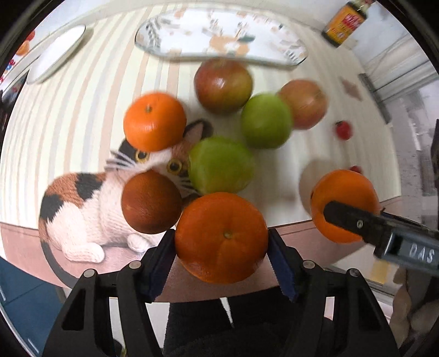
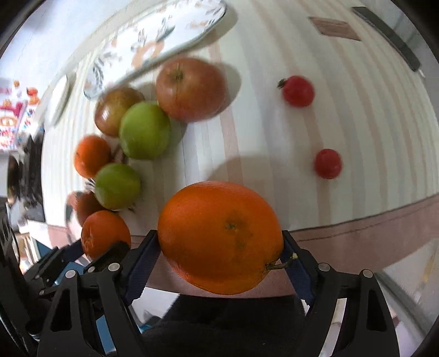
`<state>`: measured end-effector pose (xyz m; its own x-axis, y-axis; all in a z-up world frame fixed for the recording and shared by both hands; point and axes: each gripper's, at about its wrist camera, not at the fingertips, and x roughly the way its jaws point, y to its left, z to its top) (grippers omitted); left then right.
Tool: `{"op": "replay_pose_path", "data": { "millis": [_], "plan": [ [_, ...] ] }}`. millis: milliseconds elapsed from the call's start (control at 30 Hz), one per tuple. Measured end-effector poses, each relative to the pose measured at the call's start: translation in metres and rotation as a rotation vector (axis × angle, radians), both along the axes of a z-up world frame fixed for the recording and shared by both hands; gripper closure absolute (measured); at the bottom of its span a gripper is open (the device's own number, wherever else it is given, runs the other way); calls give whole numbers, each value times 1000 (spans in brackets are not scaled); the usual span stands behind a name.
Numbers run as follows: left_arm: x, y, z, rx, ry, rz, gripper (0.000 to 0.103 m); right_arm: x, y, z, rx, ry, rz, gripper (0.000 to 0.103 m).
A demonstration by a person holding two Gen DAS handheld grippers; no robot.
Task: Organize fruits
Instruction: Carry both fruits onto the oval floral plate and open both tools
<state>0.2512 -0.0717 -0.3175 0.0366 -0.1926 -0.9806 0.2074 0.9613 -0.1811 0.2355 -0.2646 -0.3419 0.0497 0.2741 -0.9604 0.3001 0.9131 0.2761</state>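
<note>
Between the jaws of the left gripper (image 1: 222, 247) sits a mandarin (image 1: 221, 237), clamped across its sides with its stem dimple facing the camera; the right gripper (image 2: 221, 247) likewise grips a larger orange (image 2: 221, 237), long axis crosswise, stem toward its right pad. Both hang over the desk (image 2: 274, 137) edge nearest the camera, probably lifted for sorting, with the flowered plate (image 1: 219, 35) beyond the remaining fruit.

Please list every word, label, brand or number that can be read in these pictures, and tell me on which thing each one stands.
"DAS": raised letters on the grey body of the right gripper, seen in the left wrist view.
Bottle label, orange and red: print too blurred to read.
Colourful box at the left edge of the right wrist view: print too blurred to read.
Nothing else bears readable text.
</note>
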Motion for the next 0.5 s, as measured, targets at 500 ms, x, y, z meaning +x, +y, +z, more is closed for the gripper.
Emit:
{"op": "replay_pose_path", "data": {
  "millis": [500],
  "plan": [
    [159, 12, 107, -86, -168, 78, 40, 134, -41, 103, 51, -251, -72, 16]
  ]
}}
